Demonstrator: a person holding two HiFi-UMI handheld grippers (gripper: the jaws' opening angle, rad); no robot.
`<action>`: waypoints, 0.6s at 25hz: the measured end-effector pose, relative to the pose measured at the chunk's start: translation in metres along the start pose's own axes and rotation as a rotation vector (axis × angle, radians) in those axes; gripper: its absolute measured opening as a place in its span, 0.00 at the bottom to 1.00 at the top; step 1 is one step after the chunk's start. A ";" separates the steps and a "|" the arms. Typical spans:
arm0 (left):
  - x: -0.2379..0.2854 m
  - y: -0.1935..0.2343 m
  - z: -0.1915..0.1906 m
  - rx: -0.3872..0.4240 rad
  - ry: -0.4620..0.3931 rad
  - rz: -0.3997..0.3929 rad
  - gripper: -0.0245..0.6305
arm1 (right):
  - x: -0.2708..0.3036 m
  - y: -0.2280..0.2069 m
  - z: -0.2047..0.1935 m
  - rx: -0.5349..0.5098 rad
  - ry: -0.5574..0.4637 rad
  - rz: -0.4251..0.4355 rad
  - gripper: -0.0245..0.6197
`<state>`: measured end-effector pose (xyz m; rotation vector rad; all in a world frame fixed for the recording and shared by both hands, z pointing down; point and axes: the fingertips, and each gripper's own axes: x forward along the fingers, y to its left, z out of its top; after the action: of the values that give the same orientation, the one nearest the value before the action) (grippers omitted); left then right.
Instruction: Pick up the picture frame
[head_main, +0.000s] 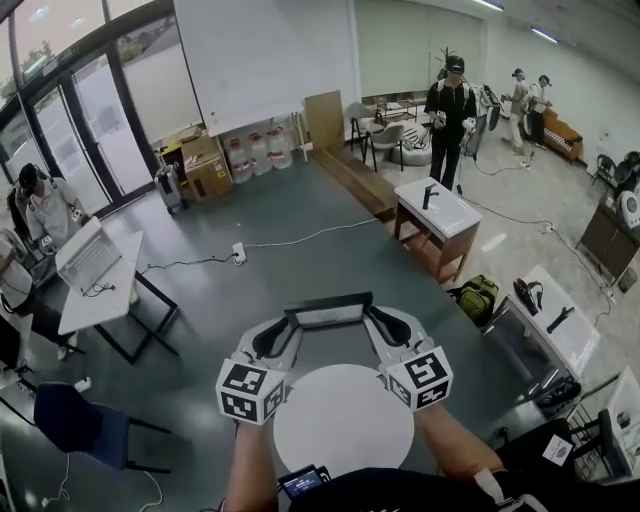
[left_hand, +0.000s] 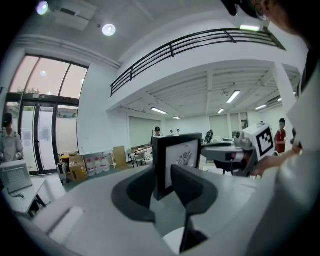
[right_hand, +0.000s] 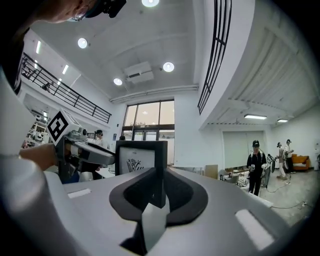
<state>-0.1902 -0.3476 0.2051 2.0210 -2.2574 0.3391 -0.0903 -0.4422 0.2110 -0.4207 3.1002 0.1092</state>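
You have the picture frame (head_main: 328, 312) clear of the round white bench (head_main: 343, 420). In the head view it sits at 12 o'clock from the bench top, long side level, with grey floor showing past it and nothing of the bench touching it.

Your left gripper (head_main: 290, 338) has the frame's 9 o'clock end and your right gripper (head_main: 376, 325) has its 3 o'clock end. In the left gripper view the jaws are closed on the dark side rail of the frame (left_hand: 177, 157), which stands upright between the pads. In the right gripper view the jaws pinch the opposite rail (right_hand: 140, 160) and sit closer together there. The drawing in the frame shows in both gripper views.

By the look of it, the grasp is made and the lift is in hand, so the pick-up is all but done. The next move calls for little: hold both grips evenly and keep your two hands at one height so the frame stays level. Don't pull the ends apart or twist one against the other, since a thin rail could slip from the pads.
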 end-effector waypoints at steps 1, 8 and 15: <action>-0.005 0.000 0.008 0.010 -0.013 0.006 0.18 | -0.002 0.002 0.008 -0.005 -0.012 0.001 0.11; -0.026 0.001 0.057 0.084 -0.091 0.037 0.18 | -0.011 0.006 0.062 -0.041 -0.112 0.008 0.11; -0.044 -0.001 0.089 0.128 -0.170 0.065 0.18 | -0.018 0.010 0.096 -0.078 -0.196 0.011 0.10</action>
<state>-0.1765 -0.3258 0.1090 2.1166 -2.4653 0.3378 -0.0757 -0.4212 0.1157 -0.3704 2.9127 0.2553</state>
